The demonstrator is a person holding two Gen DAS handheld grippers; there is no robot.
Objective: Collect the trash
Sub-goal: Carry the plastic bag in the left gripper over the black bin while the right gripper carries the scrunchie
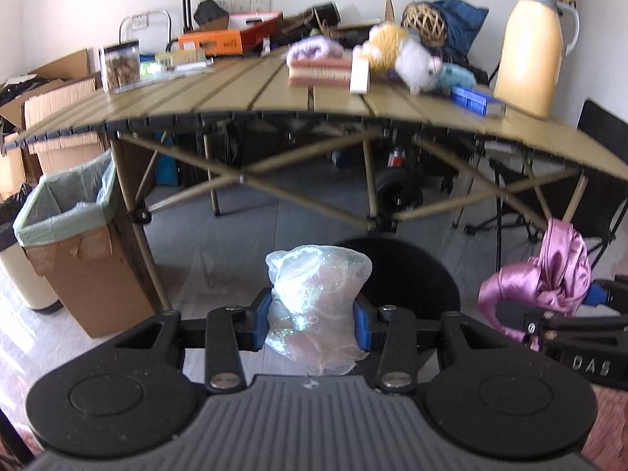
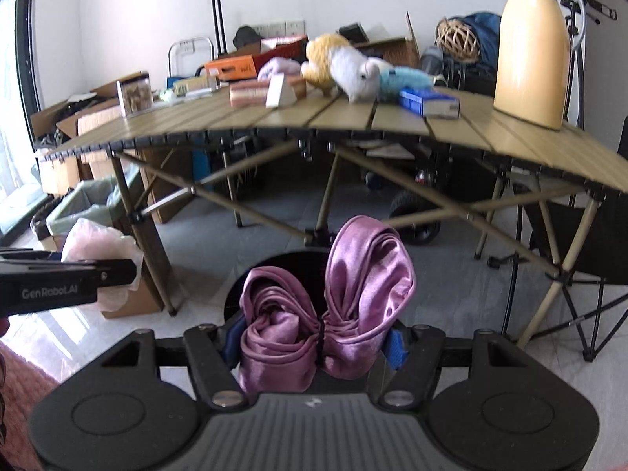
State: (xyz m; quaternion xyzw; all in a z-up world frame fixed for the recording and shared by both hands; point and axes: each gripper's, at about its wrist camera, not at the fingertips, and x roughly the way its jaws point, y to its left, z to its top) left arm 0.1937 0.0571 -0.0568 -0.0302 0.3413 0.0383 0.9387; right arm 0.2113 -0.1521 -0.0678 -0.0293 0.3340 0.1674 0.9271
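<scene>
Currently carrying: left gripper (image 1: 312,324) clamps crumpled plastic bag (image 1: 316,294), right gripper (image 2: 314,347) clamps pink satin cloth (image 2: 333,298). Next: reach lined bin (image 1: 70,212), release.

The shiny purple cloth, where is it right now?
The purple cloth is pinched in the right gripper, held in front of the folding table. In the left wrist view it shows at the right edge, beside the plastic bag.
</scene>
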